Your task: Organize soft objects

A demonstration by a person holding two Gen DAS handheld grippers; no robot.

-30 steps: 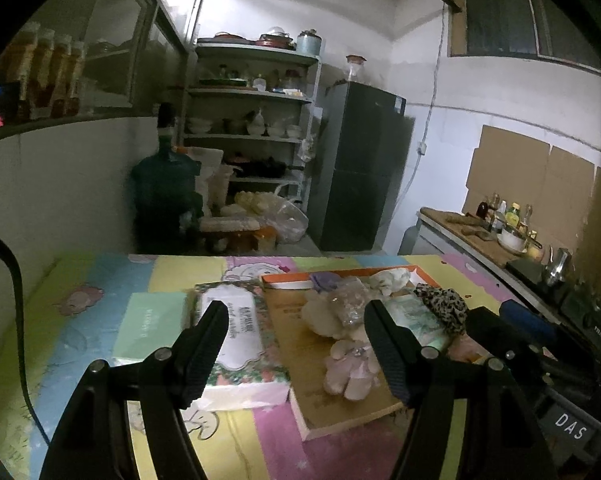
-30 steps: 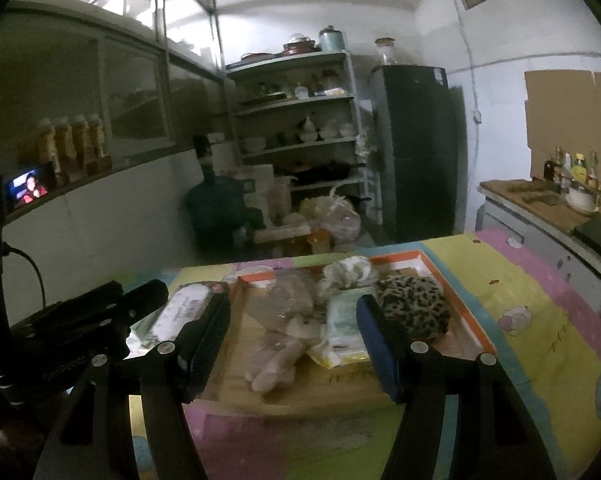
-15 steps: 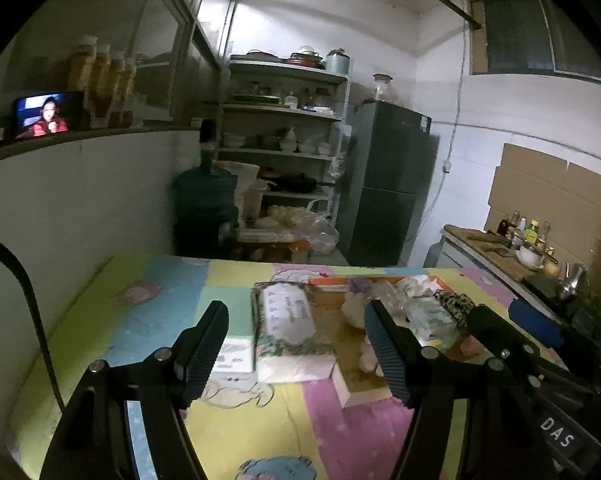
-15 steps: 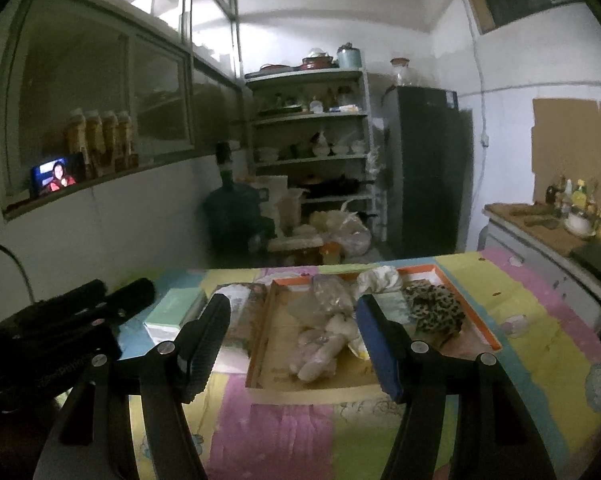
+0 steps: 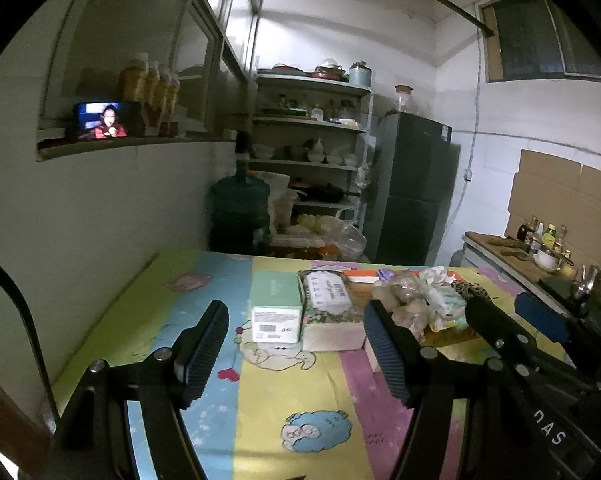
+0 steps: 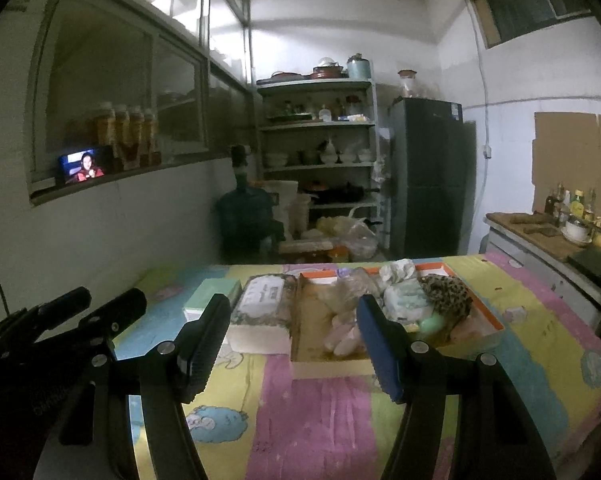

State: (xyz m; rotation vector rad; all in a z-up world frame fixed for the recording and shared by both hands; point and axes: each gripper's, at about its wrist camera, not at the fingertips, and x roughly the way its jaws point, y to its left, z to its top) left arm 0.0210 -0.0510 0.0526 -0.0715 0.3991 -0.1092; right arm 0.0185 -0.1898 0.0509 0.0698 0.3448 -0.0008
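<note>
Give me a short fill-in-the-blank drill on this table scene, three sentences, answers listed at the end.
1. The leopard-print cloth lies inside the orange-rimmed ____.
2. The green box stands right beside the floral tissue ____.
3. Both the left gripper and the right gripper have their jaws ____, with nothing held.

Missing words: tray; pack; open

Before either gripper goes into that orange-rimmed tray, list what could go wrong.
1. The soft items lie heaped and overlapping in the tray; a pinch may drag a neighbour, such as the leopard-print piece, out with it.
2. The tissue pack sits tight against the tray's left wall, so the left gripper could knock it reaching in.
3. Both open grippers stand close side by side; the right gripper may collide with the left over the tray.
</note>
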